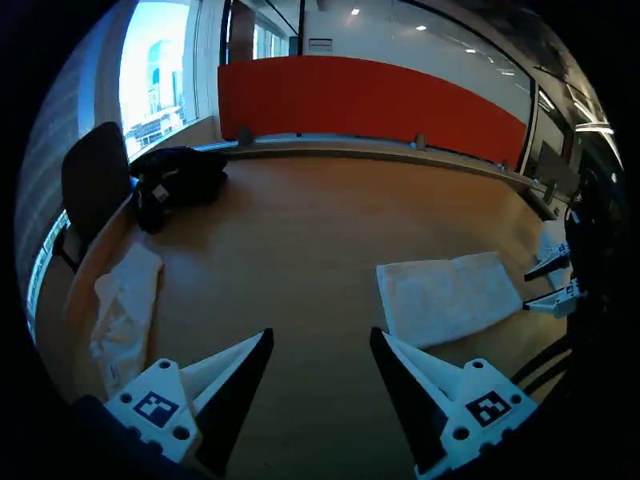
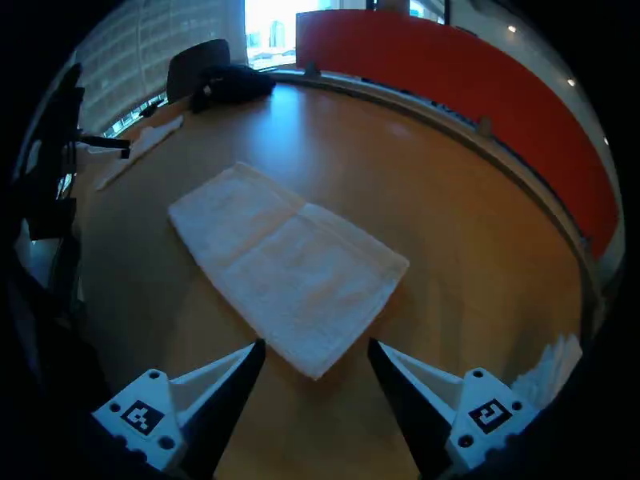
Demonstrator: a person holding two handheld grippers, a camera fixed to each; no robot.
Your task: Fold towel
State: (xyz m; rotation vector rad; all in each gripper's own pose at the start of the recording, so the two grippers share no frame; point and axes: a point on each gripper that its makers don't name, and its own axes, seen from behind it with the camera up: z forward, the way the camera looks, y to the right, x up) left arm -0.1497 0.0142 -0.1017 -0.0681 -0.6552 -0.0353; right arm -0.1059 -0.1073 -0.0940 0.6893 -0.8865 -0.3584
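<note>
A white towel (image 1: 448, 296) lies flat on the wooden table (image 1: 304, 232), folded into a long rectangle with a crease across its middle. In the right gripper view the towel (image 2: 288, 264) runs diagonally, and its near corner reaches in between the fingers of my right gripper (image 2: 316, 348), which is open and holds nothing. My left gripper (image 1: 320, 336) is open over bare wood, with the towel ahead to its right. The right gripper (image 1: 526, 292) also appears at the towel's far right edge, open.
A crumpled white cloth (image 1: 124, 312) lies near the table's left edge, with a black bag (image 1: 176, 180) and a black chair (image 1: 96, 180) behind it. A red partition (image 1: 368, 104) bounds the far side. More white towels (image 2: 552, 368) sit beside the right gripper.
</note>
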